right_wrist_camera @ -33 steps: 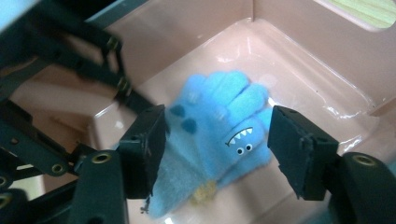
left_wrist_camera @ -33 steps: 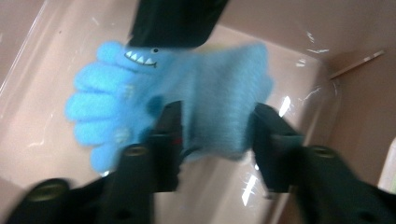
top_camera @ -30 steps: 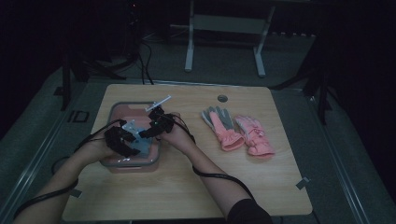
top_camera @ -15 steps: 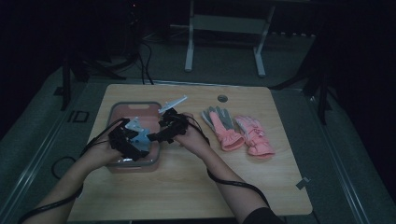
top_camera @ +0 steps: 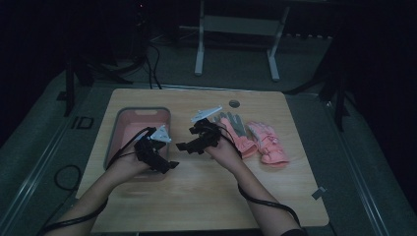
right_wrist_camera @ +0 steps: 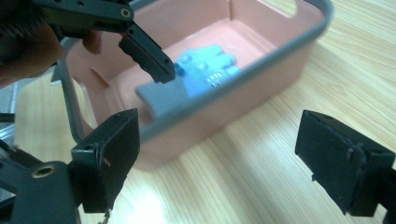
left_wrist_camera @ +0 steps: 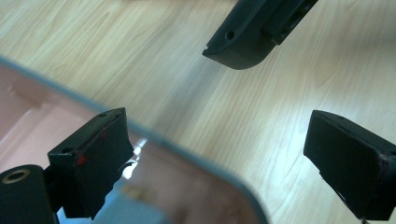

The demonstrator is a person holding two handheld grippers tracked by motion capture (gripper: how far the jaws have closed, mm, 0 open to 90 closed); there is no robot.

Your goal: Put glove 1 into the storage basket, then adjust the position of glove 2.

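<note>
Two grippers hang over our table [top_camera: 206, 187], both with nothing in them. At the left sits the pink bin [top_camera: 129, 129], and in the right gripper view a blue glove [right_wrist_camera: 205, 67] lies on its floor. Our left gripper [top_camera: 169, 166] hovers at the bin's near right corner, its jaws spread wide. Our right gripper [top_camera: 183, 146] is just beside it over bare wood; its jaws have just been opening, nothing between them. Further right lie two pink gloves [top_camera: 258, 142].

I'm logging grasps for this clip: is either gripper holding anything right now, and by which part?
Nothing is held. The left gripper and right gripper both stand open over the table; the blue glove lies loose in the pink bin.
</note>
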